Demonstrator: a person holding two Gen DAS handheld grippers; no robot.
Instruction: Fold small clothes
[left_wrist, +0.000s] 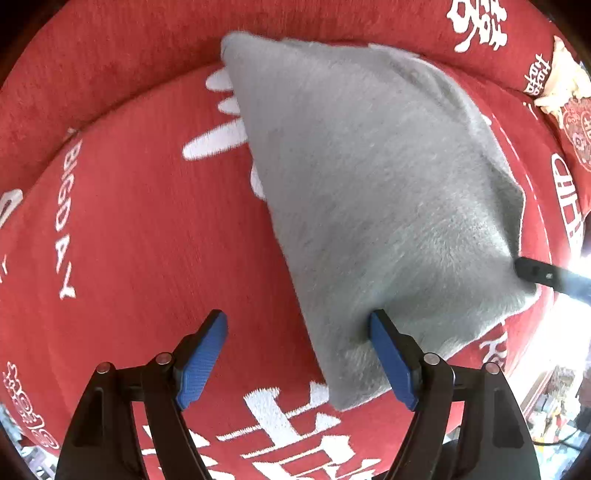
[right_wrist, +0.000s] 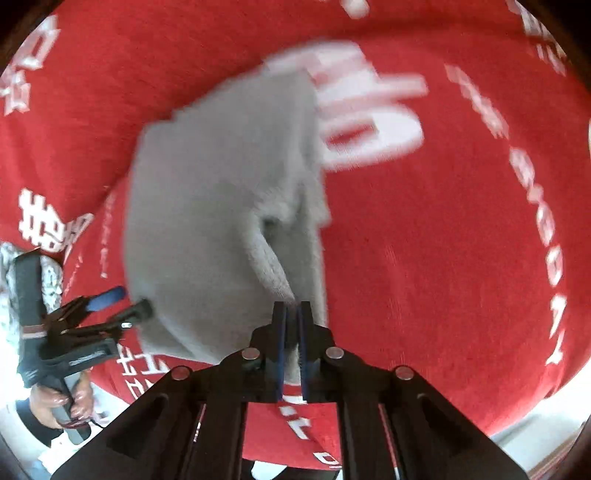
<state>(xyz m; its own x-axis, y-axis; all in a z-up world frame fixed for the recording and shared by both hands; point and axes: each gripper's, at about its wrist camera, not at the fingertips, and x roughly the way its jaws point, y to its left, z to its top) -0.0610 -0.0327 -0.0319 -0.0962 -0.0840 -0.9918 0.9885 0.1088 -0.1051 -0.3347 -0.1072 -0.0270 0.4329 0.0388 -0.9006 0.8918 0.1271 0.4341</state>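
A small grey fleece cloth lies folded on a red cushion with white lettering. My left gripper is open; its right finger rests against the cloth's near edge, the left finger stands over bare cushion. In the right wrist view the grey cloth is blurred. My right gripper is shut on a raised fold at the cloth's near corner. The left gripper also shows in the right wrist view, open at the cloth's left edge. The right gripper's tip shows in the left wrist view at the cloth's right corner.
The red cushion's raised back curves behind the cloth. A cream and red patterned item lies at the far right. The cushion's front edge drops to a pale floor. A hand holds the left gripper's handle.
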